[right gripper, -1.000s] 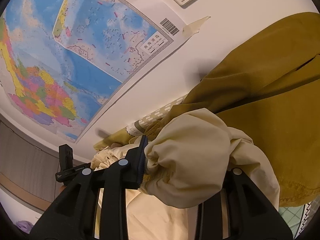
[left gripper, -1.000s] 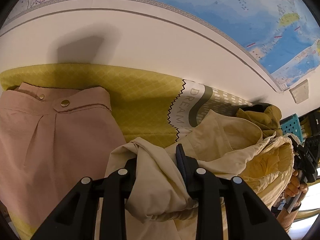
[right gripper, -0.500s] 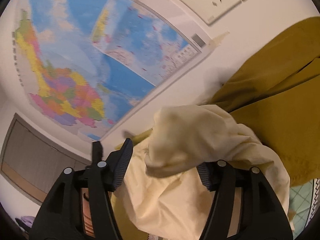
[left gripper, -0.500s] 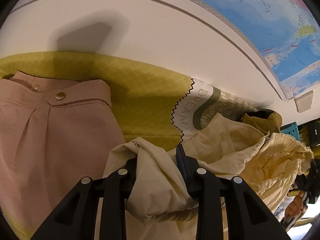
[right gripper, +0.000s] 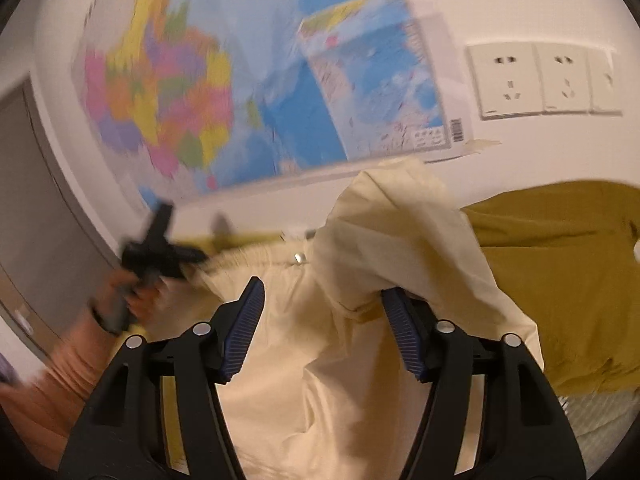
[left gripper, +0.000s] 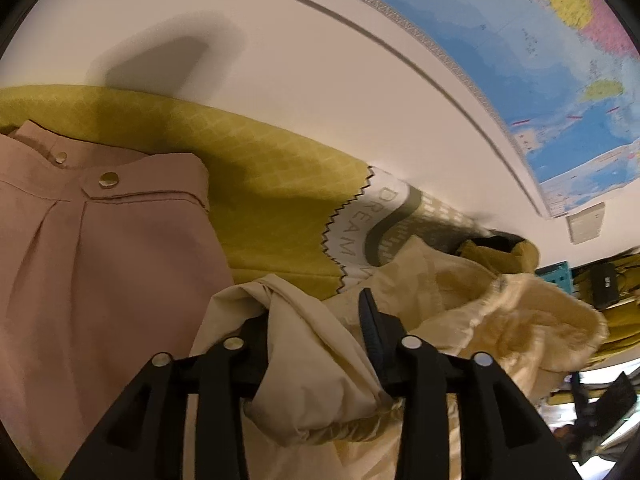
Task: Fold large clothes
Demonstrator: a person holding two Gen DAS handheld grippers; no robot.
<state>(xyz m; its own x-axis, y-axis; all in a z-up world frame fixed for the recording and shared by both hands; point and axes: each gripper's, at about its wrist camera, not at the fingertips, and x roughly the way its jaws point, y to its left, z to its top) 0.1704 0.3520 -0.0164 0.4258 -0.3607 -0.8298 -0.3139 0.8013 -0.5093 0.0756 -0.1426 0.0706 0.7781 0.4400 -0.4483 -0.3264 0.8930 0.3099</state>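
Observation:
A cream-coloured garment (left gripper: 460, 304) lies bunched on the yellow-green bedspread (left gripper: 256, 184). My left gripper (left gripper: 316, 332) is shut on a fold of it. In the right wrist view the same cream garment (right gripper: 320, 360) spreads below my right gripper (right gripper: 324, 320), whose jaws stand wide open; a fold of the cloth drapes over the right finger (right gripper: 404, 336). My left gripper (right gripper: 160, 248) shows there too, at the garment's far left end, blurred.
A pink garment with snap buttons (left gripper: 100, 248) lies left of the cream one. A mustard garment (right gripper: 560, 280) lies to the right. A wall map (right gripper: 248, 92) and sockets (right gripper: 540, 80) are on the wall behind. A teal basket (left gripper: 556, 276) stands far right.
My right gripper has opened and let go of the cream garment, and has swung so its view turned level. My left gripper has kept its hold and barely moved.

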